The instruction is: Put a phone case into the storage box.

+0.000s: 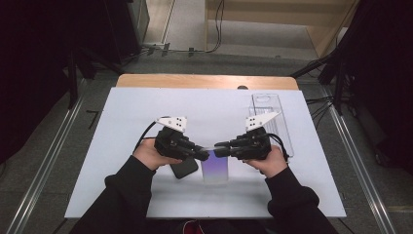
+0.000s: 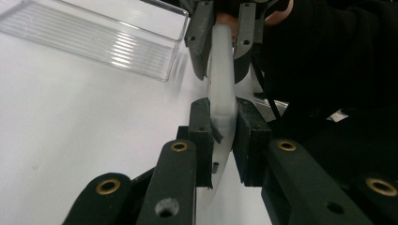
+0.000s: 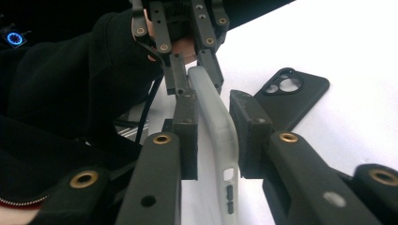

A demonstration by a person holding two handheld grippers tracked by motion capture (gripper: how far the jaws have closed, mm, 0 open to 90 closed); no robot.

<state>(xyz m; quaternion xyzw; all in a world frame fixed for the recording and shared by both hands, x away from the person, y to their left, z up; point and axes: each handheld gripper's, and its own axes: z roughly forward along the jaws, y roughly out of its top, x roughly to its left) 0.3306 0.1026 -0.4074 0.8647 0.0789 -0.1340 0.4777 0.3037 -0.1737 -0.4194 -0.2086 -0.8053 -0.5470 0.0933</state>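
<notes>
Both grippers hold one translucent phone case (image 1: 215, 165) between them, lifted just above the white table (image 1: 146, 126) near its front edge, slightly right of centre. The left gripper (image 1: 204, 155) pinches the case's left edge; in the left gripper view its jaws press on the thin frosted wall (image 2: 220, 101). The right gripper (image 1: 220, 147) grips the opposite edge, though in the right gripper view the case (image 3: 213, 136) rests against one jaw with a sliver of gap at the other, so that hold looks lighter.

The main risk is a slip. The case is soft and slick, and each jaw bites only a narrow rim; if the hands pull apart or twist unevenly, the wall could bow and pop free, most likely from the right side. A dropped case would probably land on or beside the black phone case (image 1: 184, 167), which lies flat just left of it, under the left hand.

Room is fair: the table is open to the far left and centre. The clear plastic tray (image 1: 275, 122) sits close behind the right gripper, so a backward swing on that side could knock it.
</notes>
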